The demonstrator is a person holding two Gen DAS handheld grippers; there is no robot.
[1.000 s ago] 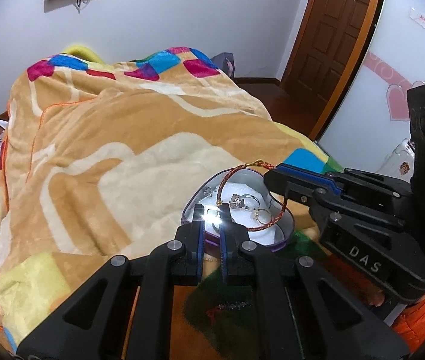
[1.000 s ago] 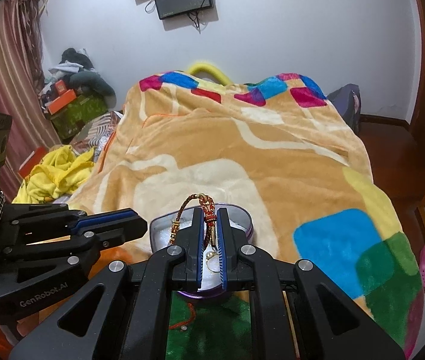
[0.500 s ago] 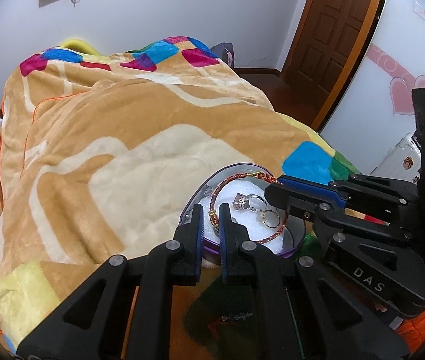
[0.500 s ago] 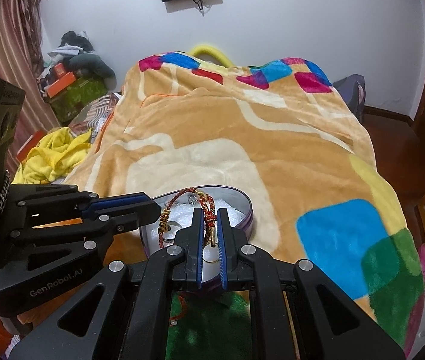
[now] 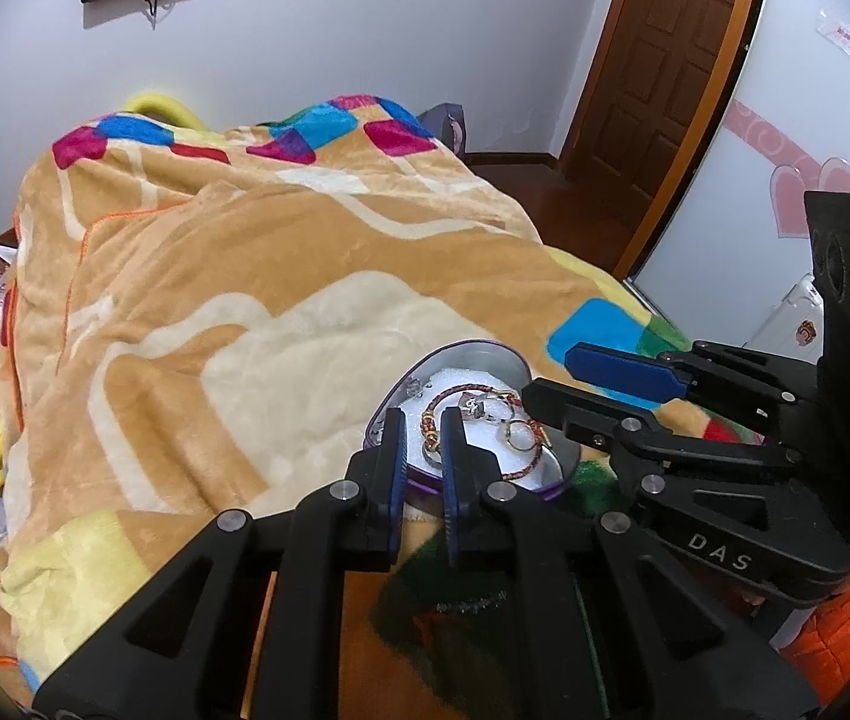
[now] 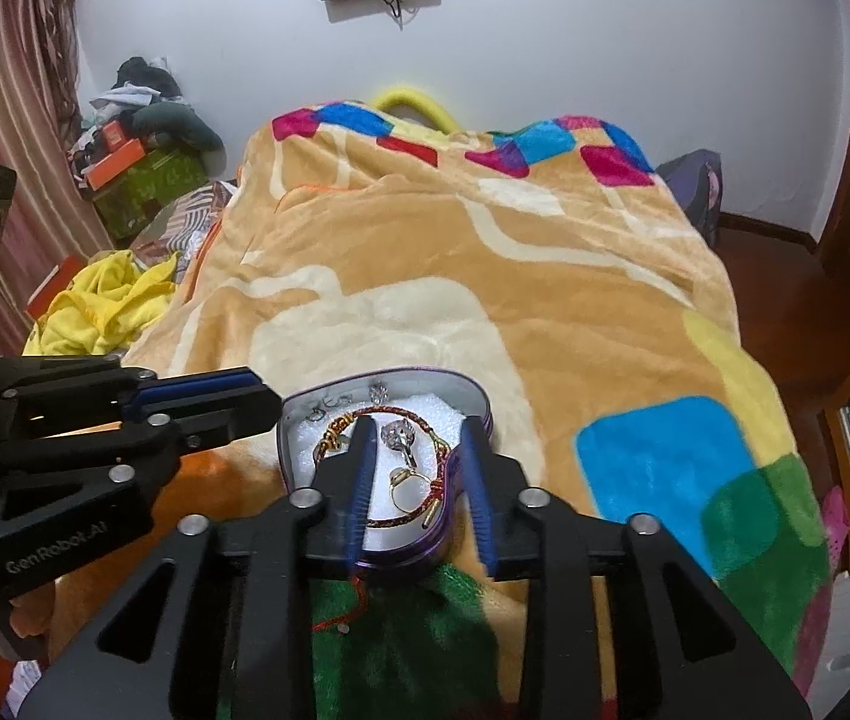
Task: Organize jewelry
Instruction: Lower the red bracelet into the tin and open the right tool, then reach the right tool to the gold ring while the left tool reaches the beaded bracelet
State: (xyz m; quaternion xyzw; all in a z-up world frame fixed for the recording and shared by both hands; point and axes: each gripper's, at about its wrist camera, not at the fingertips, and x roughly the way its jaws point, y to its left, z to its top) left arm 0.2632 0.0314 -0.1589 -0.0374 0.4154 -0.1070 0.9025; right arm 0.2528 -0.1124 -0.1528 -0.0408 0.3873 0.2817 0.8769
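A purple heart-shaped tin [image 5: 389, 402] [image 6: 473, 387] with white foam lining sits on the blanket at the bed's near edge. A red and gold braided bracelet [image 5: 455, 391] [image 6: 386, 411] lies flat inside it, with a gold ring [image 5: 518, 435] [image 6: 407, 486] and a silver gem ring [image 6: 398, 435]. My left gripper [image 5: 422, 429] hovers just over the tin's near rim, jaws a narrow gap apart and empty. My right gripper [image 6: 416, 441] is open over the tin, its fingers astride the rings and bracelet, holding nothing.
The orange patchwork blanket [image 5: 257, 276] covers the bed. A thin red cord [image 6: 344, 606] lies on the green patch in front of the tin. Yellow clothes [image 6: 101, 306] and boxes sit to the left. A wooden door [image 5: 659, 78] and floor are to the right.
The right gripper lowered the bracelet into the tin, then opened and let it go. The left gripper's jaws parted slightly. Both moved a little closer over the tin.
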